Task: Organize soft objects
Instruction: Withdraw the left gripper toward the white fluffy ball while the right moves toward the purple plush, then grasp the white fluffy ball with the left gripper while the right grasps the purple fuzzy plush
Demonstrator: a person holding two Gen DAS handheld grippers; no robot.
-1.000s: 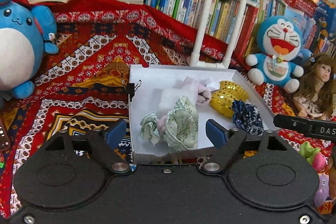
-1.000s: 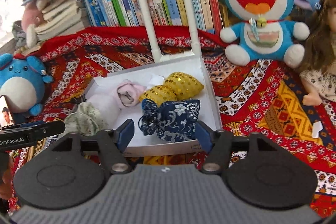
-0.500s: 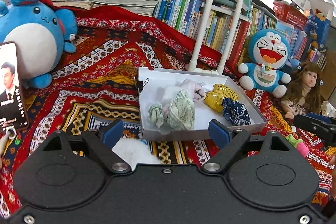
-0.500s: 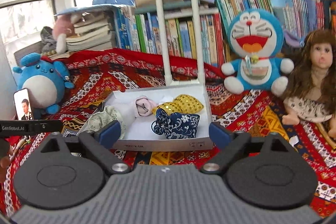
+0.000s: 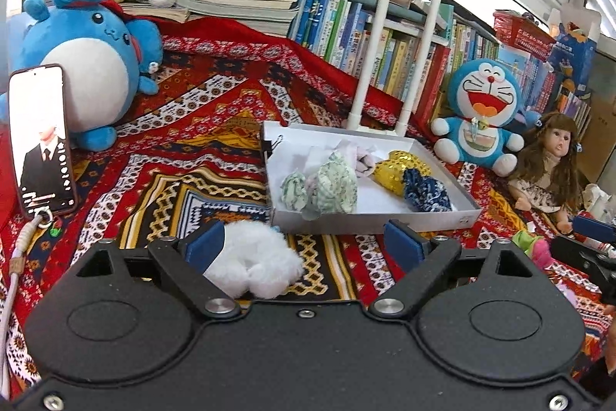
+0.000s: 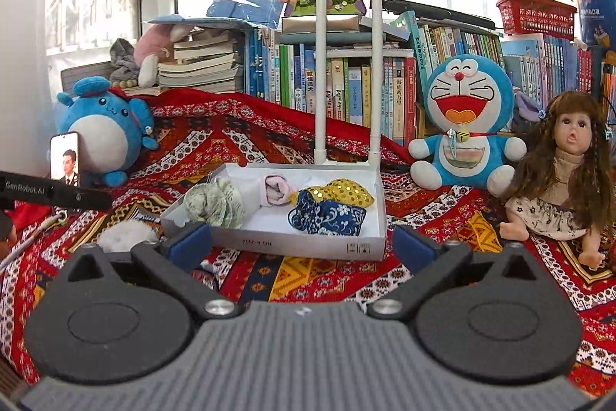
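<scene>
A shallow white box (image 5: pixel 369 218) sits on the patterned red cloth. It holds a green floral scrunchie (image 5: pixel 331 185), a pink one (image 5: pixel 362 158), a gold sequin one (image 5: pixel 396 170) and a navy floral one (image 5: pixel 425 185). My left gripper (image 5: pixel 302 244) is just short of the box's front wall, its jaws opening. A white fluffy piece (image 5: pixel 254 264) lies on the cloth between them, close to the left pad and not gripped. My right gripper (image 6: pixel 302 243) faces the box (image 6: pixel 308 245) from the front, jaws opening with nothing between them. The fluffy piece (image 6: pixel 127 234) lies to its left.
A blue round plush (image 5: pixel 96 72) and a propped phone (image 5: pixel 42 141) stand at the left. A blue cat plush (image 5: pixel 481 110) and a doll (image 5: pixel 550 160) sit at the right. A white pipe frame (image 5: pixel 385 45) and rows of books are behind the box. A small green-pink toy (image 5: pixel 535 245) lies at the near right.
Both grippers have drawn back from the box, which now looks smaller and farther away. Both pairs of jaws stand wider. The white fluffy piece has come into view under the left gripper.
</scene>
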